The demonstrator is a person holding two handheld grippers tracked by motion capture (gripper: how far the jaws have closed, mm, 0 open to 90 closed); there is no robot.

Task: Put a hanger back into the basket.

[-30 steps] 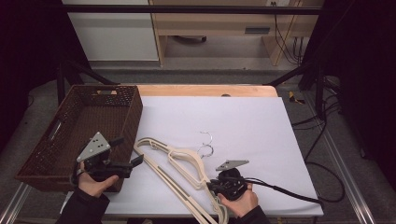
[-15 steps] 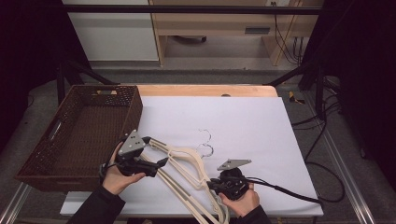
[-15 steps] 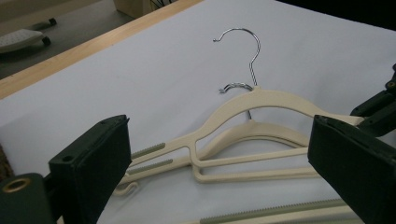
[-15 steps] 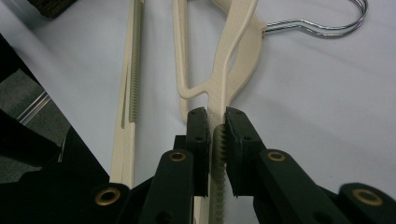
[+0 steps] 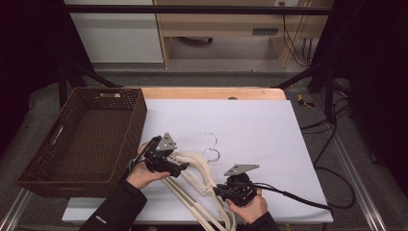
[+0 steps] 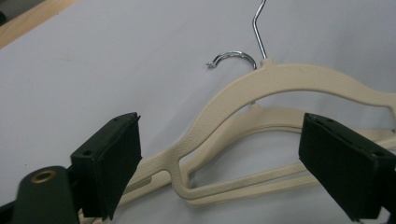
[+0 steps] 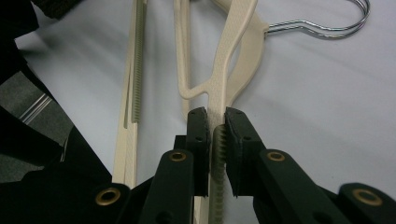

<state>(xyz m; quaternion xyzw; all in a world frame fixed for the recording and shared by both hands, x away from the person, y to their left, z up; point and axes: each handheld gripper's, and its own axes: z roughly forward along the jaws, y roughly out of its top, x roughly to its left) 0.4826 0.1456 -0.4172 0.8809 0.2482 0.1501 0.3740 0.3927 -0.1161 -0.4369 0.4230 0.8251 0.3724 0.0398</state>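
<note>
Right tongs (image 7: 215, 133) clamp a hanger (image 7: 232, 70) arm, pinning the stack to the worktop (image 5: 269, 125); left tongs (image 6: 219, 172), wide but just closing, straddle the top hanger (image 6: 280, 81) to peel it off.

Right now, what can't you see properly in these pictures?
- Hangers: high view, their near ends run off the bottom edge; the stack overlaps, so the count is unclear.
- Hooks: high view, too small and thin.
- Basket: high view, dark inside.
- Left tool: left gripper view, right jaw cut off.
</note>
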